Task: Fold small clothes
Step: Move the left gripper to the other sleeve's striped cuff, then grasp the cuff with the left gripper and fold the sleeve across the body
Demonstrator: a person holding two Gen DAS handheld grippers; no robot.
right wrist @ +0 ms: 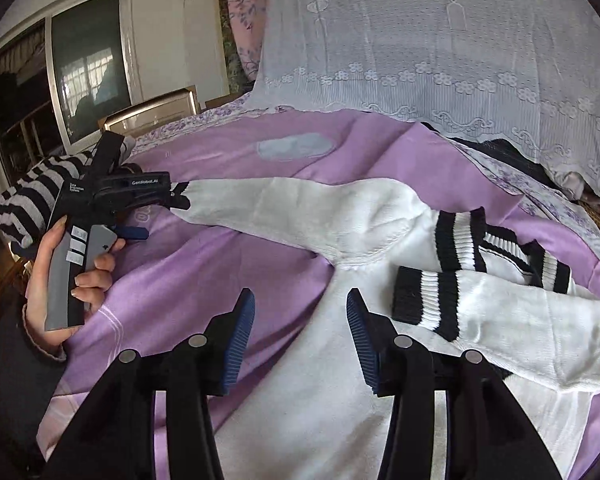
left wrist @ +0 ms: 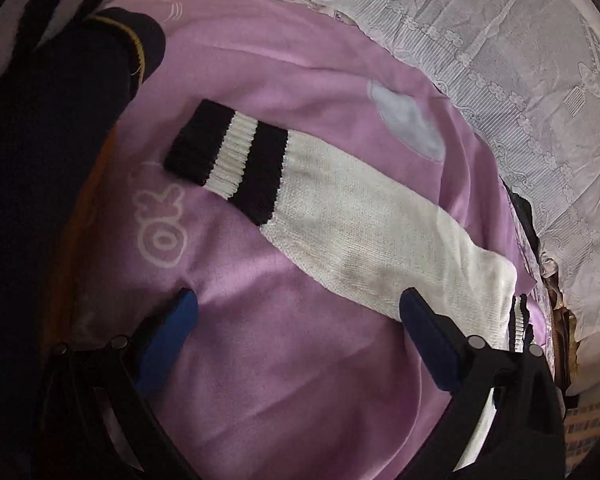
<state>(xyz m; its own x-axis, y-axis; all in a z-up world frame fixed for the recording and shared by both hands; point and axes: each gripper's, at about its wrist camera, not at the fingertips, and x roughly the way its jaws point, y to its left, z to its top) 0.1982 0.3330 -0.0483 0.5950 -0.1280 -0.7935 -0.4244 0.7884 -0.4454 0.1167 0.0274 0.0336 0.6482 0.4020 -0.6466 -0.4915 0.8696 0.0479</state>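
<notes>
My right gripper stands part open, its ribbed blue pads empty above the white knit sweater. The sweater lies flat on the purple sheet, one sleeve folded across its body, black-and-white ribbed cuff inward. My left gripper is wide open with nothing between its pads, which straddle the base of the outstretched sleeve. In the right wrist view, a hand grips its handle, whose body reads "GenRobot.AI". A striped garment lies beside it. The sheet carries a pale printed motif and a grey patch. Beyond it hangs a white lace cloth; a window stands at far left.
</notes>
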